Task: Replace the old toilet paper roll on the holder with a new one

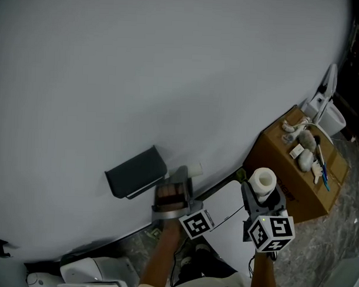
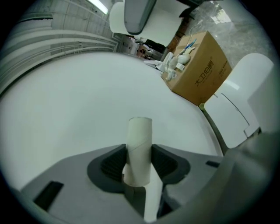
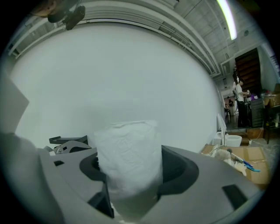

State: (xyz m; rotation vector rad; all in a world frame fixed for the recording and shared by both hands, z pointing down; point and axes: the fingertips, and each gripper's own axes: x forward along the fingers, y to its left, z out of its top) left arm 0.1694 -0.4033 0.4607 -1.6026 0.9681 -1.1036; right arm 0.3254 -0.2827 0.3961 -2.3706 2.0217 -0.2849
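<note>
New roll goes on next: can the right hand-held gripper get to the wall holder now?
Probably not directly: the left hand-held gripper, shut on the empty tube, sits beside the holder, between it and the right hand-held gripper holding the new roll.

- Holder [image 1: 136, 172] mounted on the wall [image 1: 141, 68], at 9 o'clock from the left gripper [image 1: 184, 175].
- Empty tube [image 1: 194, 169] between that gripper's jaws, just off the holder's 3 o'clock end.
- New roll [image 1: 263, 181] in the right gripper [image 1: 263, 194], at 3 o'clock from the left one.
- Cardboard box [image 1: 284, 161] on the floor [image 1: 341, 234], 2 o'clock from the new roll, against the wall.
</note>
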